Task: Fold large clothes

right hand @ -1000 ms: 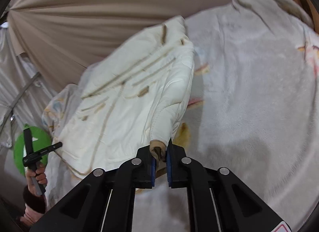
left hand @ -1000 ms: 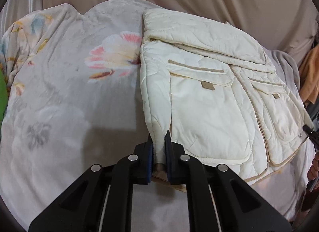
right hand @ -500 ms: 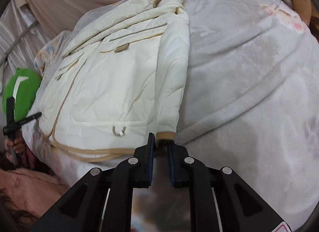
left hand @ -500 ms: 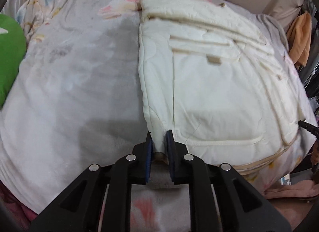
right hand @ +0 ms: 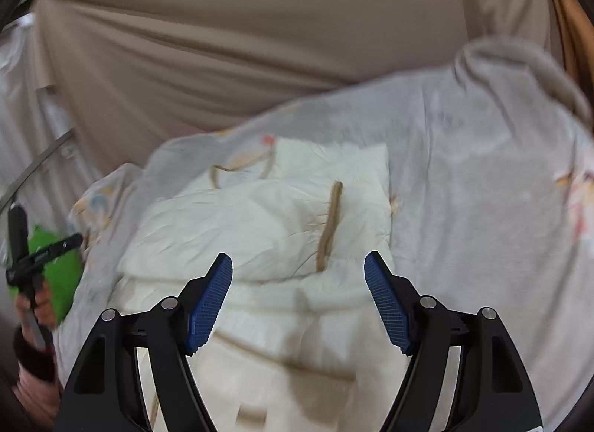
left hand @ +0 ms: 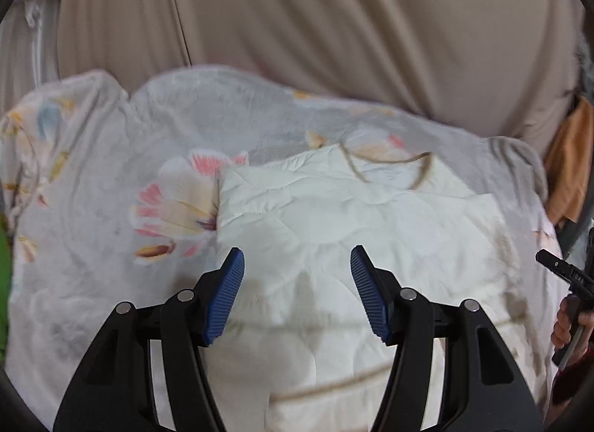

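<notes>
Floral blanket (left hand: 92,209), jacket (left hand: 334,216), left gripper (left hand: 297,268) spread, right gripper (right hand: 299,272) spread

Soft, even indoor light; we cannot tell its source. No glare. Faint shadows fall on the cream quilted jacket (left hand: 371,231) below the black two-finger grippers' blue ribbed pads (left hand: 226,294). Motion blur smears the jacket's tan trim (right hand: 328,226) and the grey floral fleece blanket (right hand: 482,179). Fisheye bending with dark vignetted corners.
</notes>
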The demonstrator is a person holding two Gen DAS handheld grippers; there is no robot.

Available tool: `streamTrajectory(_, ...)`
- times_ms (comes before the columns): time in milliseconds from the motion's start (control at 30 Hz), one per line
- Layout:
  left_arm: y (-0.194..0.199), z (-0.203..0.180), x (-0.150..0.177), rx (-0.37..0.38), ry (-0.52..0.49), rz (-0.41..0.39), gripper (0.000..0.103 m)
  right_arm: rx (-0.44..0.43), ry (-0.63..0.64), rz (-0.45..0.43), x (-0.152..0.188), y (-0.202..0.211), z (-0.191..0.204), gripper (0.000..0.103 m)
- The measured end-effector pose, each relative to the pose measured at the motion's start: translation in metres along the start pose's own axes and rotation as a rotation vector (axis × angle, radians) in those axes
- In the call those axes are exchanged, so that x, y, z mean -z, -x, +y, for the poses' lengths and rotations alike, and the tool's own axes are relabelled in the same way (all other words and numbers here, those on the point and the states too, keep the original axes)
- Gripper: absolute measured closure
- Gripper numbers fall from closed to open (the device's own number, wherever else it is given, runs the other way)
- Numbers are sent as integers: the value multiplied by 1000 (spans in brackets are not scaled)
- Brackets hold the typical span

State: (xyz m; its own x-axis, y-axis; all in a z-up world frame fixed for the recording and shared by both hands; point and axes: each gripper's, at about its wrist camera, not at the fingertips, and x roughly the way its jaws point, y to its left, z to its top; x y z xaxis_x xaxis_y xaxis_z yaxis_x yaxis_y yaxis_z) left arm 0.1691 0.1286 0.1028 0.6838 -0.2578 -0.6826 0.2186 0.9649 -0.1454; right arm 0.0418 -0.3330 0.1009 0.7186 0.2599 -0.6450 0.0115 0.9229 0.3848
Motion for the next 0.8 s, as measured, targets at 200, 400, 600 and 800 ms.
streamTrajectory(200,-66,13,12,-128,6,76,51,6,-70,174,-15,-98,7,94)
streamTrajectory(400,-37,16,7,-138,-10,-17,49,-229,221,-109,-22,3,85,97)
streamTrajectory(600,-95,28,30,-210,-34,123,48,66,74,217,18,-88,-8,99)
streamTrajectory(800,-62,28,16,-202,-59,68,55,152,118,64,-9,-38,14,82)
